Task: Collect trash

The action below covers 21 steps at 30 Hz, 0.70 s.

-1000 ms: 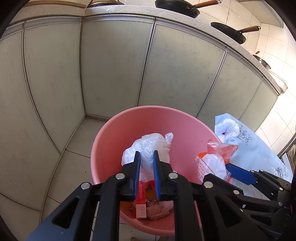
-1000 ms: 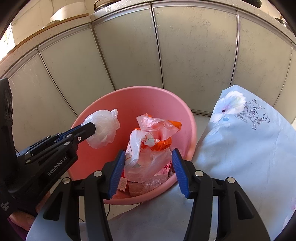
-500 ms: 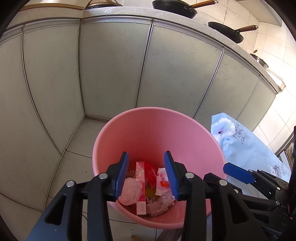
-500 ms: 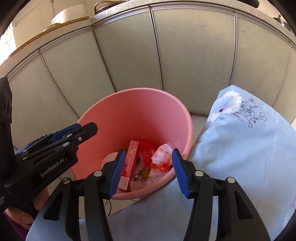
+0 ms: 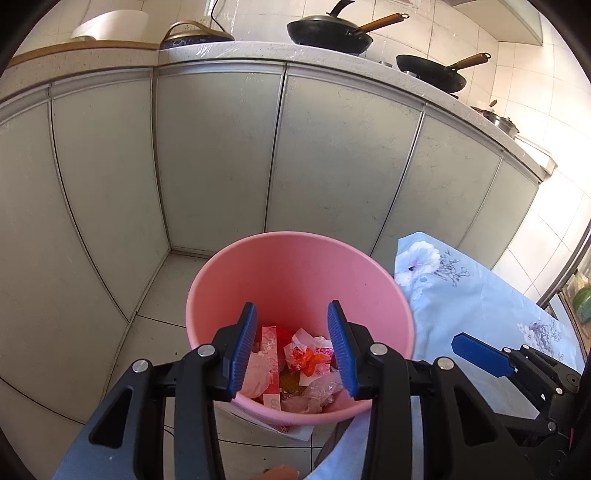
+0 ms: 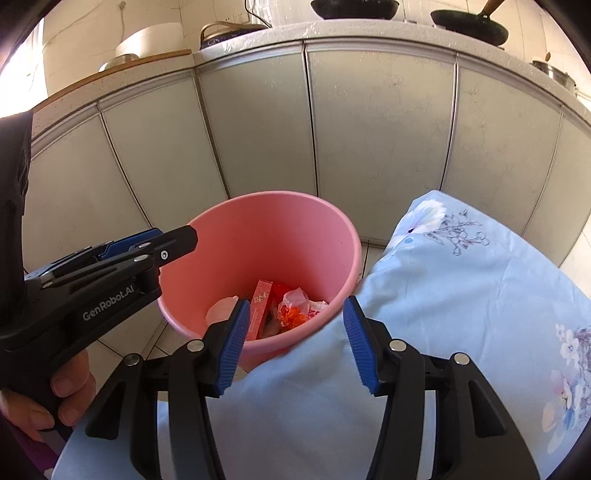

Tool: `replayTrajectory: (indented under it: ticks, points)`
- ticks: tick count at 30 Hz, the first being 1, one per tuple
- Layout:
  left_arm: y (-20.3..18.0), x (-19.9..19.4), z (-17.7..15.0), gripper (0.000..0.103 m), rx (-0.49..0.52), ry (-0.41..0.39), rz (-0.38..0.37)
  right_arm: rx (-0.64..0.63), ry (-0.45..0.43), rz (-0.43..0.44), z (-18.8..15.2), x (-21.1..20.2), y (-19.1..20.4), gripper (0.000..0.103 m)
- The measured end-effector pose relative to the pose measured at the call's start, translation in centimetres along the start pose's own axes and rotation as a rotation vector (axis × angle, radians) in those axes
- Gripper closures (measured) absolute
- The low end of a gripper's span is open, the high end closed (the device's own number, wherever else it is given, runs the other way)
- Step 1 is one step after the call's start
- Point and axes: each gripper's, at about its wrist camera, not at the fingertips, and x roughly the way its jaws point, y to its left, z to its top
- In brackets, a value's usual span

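The left tongs stand well open with nothing between the blue pads; their jaws have just been opening, and they hang over the near rim of the pink bin. The right tongs are likewise parted and empty, poised above the edge of the blue flowered cloth where it meets the bin's rim. Straight ahead of and below both tongs, at the bottom of the bin, lies the trash: a crumpled white plastic bag under the left tongs' left finger, a long pink carton just beside it, an orange and white wrapper in the middle, and a clear crinkled film nearest the tongs. From the right wrist view, the left tongs reach in from the left side over the bin's rim, gripped below by a hand. To the right of the bin and touching it, the flowered cloth covers a tabletop beneath the right tongs. The bin stands on the tiled floor, with a flat printed sheet sticking out under its near side. Beyond the bin rise grey cabinet doors, and on the stone tabletop above them sit two dark pans with wooden handles, a lidded pot and a white basin further left.
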Motion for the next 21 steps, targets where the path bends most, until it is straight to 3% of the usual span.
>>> replayTrajectory:
  ticks: [11,21]
  points:
    - [-1.8,-3.5,-1.0,0.064,0.036,-0.027,-0.026,-0.002,-0.094,-0.069,-1.3,-4.7,-0.1,0.05]
    - [-3.2,-4.9,-1.2,0.064,0.074,-0.044,-0.042,0.034,-0.119,-0.089,-2.3,-6.8,-0.9,0.05]
